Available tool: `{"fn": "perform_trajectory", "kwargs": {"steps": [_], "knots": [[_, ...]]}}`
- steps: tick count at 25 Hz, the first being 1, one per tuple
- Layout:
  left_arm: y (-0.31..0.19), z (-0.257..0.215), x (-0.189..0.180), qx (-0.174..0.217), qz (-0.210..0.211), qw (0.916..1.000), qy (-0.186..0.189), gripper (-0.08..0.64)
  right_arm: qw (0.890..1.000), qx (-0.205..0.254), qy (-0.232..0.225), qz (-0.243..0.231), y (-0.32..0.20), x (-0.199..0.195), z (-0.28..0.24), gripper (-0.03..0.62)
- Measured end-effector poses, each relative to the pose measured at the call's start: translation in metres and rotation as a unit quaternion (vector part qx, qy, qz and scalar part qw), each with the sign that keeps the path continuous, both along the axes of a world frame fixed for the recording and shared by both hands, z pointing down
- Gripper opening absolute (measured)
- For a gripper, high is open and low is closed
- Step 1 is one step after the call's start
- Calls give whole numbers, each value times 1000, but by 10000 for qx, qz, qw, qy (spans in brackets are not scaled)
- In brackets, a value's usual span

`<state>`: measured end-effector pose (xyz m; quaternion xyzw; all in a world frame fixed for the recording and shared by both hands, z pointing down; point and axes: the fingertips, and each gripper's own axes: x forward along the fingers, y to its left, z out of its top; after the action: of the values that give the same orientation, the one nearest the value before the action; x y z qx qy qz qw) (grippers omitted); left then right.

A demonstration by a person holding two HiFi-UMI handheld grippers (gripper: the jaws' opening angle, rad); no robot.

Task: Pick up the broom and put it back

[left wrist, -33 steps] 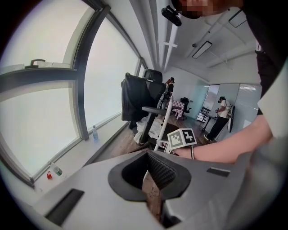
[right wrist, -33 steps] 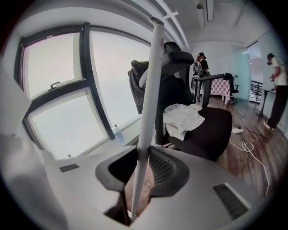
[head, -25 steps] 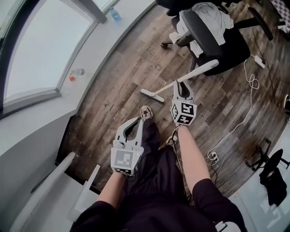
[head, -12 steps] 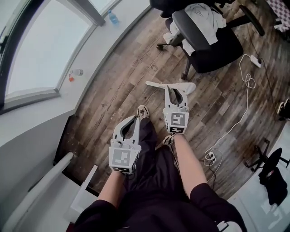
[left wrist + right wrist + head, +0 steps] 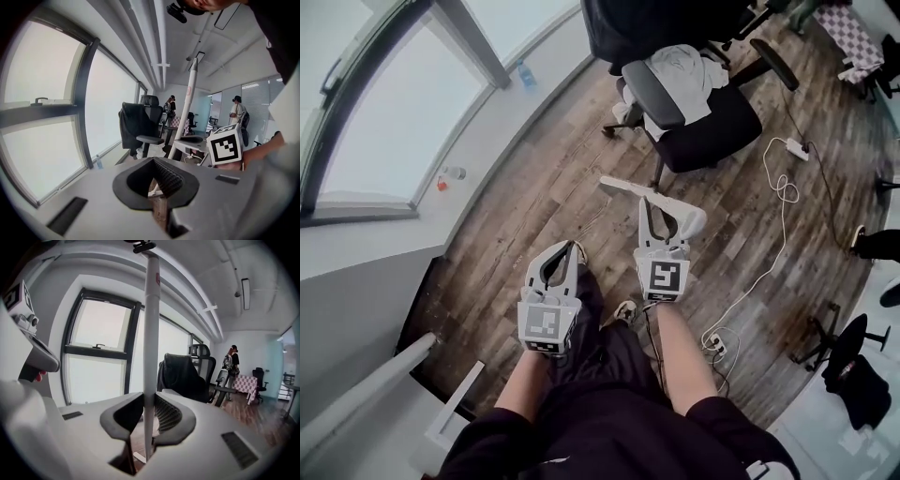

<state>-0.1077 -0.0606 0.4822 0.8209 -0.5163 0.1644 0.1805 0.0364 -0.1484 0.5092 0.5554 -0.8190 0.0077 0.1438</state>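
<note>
The broom (image 5: 623,186) no longer lies slanted across the wood floor (image 5: 553,178). The right gripper (image 5: 659,214), clamped on the handle, has risen and rolled. The handle now stands nearly upright and points toward the head camera, so it looks much shorter from above. The brush head has lifted off the boards. In the right gripper view the handle (image 5: 151,333) runs straight up between the jaws. The left gripper (image 5: 555,262) has also come up a little.
</note>
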Motion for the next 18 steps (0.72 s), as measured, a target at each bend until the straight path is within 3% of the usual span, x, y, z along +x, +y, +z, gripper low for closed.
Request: {"fn": "perform_trajectory", "kwargs": {"steps": [8,18], "knots": [[40,-46,40,372,201,9991,31,2,9992,211,-104,-332,64,24,-76,91],[92,-92,85,781,253,9966,68,2,9977,94,-479,-473,164,59,-136,91]]}}
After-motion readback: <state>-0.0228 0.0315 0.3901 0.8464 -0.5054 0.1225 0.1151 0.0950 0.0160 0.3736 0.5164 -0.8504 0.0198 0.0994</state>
